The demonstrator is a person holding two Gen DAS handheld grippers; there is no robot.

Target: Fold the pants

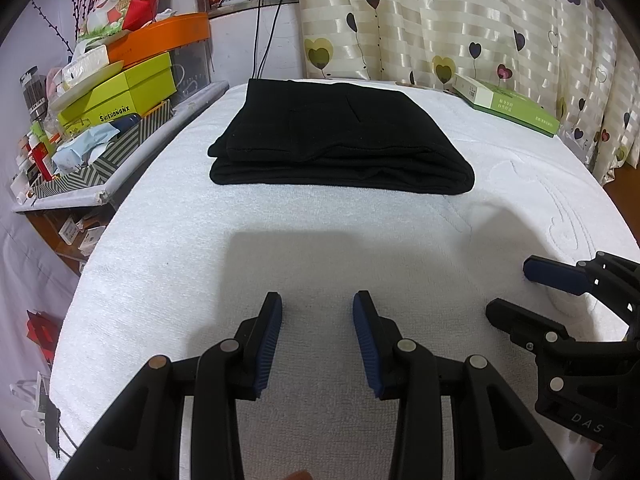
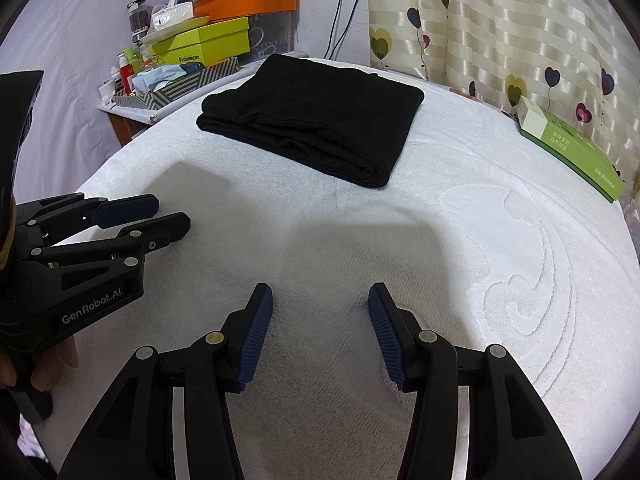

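Where both frames cut off the handles, the left gripper (image 1: 318, 308) and right gripper (image 2: 320, 300) gape wide, empty, over the white towel (image 1: 320, 240). Only the right view shows fingers (image 2: 60, 360). Beyond, black pants (image 1: 340, 140) lie folded.

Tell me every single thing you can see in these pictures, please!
Pants: one pair, black, folded, lying on the white towel, far side.
Towel: one, white, covering the table.
Flat box: one, green and white, on the towel's right edge by the curtain.
Curtain: one, cream stripes with heart balloons, behind the table.
Boxes: a stack, lime and orange among them, on the cluttered side shelf to the left.
Cables: black, hanging down the back wall.
Left tongs: one, black with blue pads, open, empty, over the towel.
Right tongs: one, the same, open, empty.
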